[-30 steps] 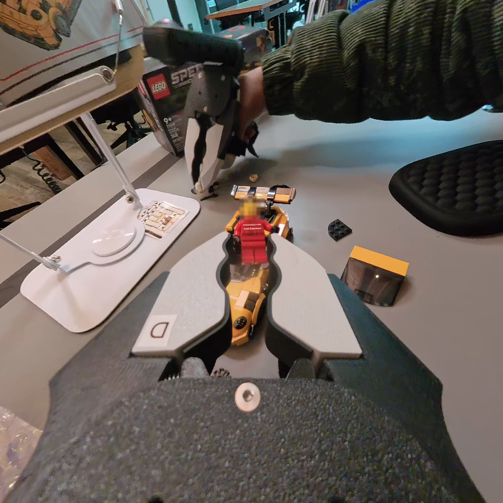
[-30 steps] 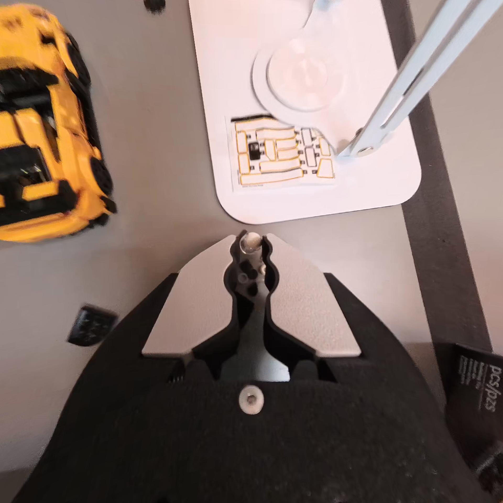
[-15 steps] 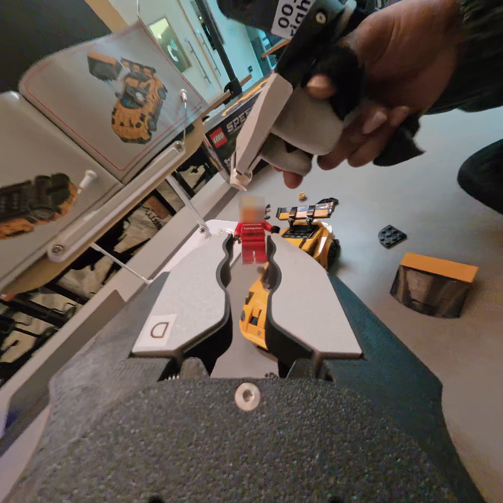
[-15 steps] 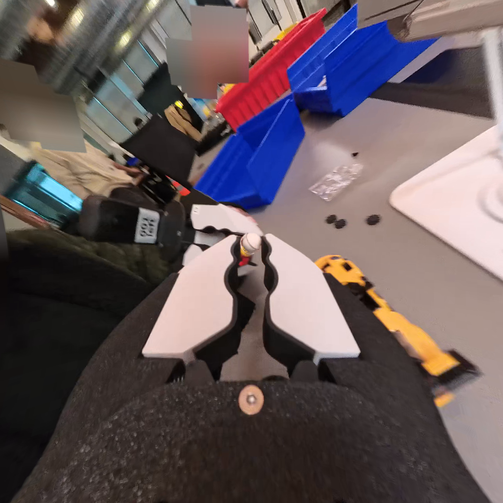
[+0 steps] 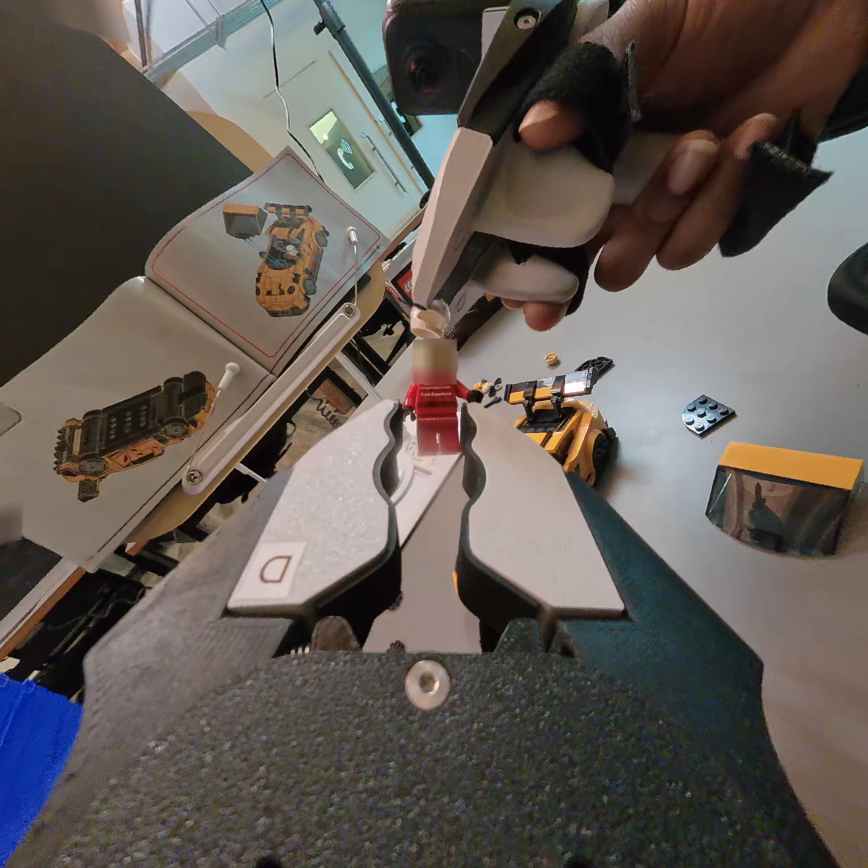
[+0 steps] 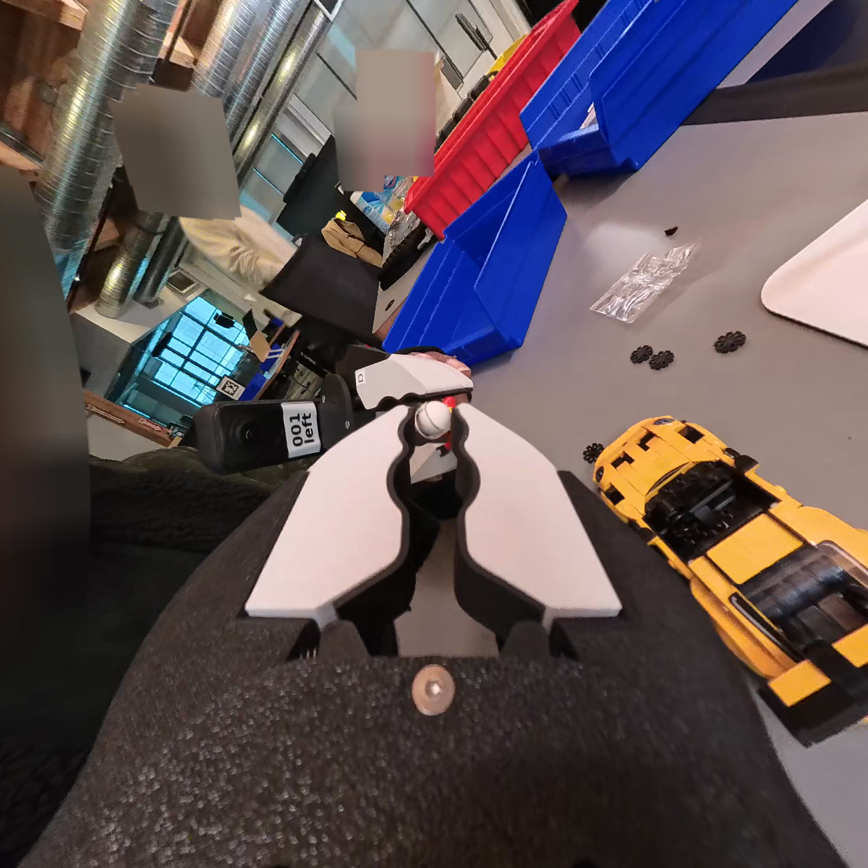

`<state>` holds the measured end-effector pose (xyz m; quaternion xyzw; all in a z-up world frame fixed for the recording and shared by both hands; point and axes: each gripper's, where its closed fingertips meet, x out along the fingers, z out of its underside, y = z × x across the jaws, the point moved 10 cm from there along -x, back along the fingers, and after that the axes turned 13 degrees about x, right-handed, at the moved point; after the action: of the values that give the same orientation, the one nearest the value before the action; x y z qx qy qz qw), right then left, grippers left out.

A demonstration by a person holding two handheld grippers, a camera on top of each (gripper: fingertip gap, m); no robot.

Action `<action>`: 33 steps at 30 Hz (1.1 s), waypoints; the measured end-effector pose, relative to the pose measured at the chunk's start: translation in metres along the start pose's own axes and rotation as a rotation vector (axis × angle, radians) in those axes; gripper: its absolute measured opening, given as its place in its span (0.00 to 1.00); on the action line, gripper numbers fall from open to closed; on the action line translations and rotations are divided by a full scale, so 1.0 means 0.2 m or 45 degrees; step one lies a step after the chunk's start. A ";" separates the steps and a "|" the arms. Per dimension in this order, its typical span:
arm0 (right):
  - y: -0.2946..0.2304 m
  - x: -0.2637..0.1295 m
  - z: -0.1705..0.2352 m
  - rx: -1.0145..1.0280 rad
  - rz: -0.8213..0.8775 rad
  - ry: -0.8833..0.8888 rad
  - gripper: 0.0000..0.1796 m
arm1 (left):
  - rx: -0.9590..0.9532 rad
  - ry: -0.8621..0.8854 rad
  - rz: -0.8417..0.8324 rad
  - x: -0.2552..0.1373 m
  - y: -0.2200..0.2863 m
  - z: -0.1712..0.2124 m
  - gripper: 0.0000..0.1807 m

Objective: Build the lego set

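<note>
Grey table (image 5: 657, 329) carries the yellow car (image 6: 732, 530), which lies to the right of both grippers, with its loose roof piece (image 5: 784, 502) beside it. Above the table, the left gripper (image 5: 431, 434) is closed on the legs of the red minifigure (image 5: 434, 413), holding it upright. Right gripper (image 6: 434, 420) pinches the small white helmet (image 5: 428, 320) just over the figure's head.

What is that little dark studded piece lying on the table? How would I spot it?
Start at the yellow lego car on the grey table. Between it and the orange-topped smoky canopy, slightly farther back, lies a dark plate. It is flat and studded, unlike the boxy canopy.
</note>
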<state>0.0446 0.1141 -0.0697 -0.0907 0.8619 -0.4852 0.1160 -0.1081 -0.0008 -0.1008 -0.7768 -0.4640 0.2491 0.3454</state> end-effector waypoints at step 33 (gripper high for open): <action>-0.11 -0.03 0.01 -0.735 0.170 -0.033 0.05 | -0.391 0.221 0.150 -0.02 -0.04 0.02 0.12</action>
<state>0.0522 0.1036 -0.0518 -0.0692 0.9668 -0.2100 0.1282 -0.1164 0.0001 -0.0965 -0.8648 -0.4189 0.1271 0.2461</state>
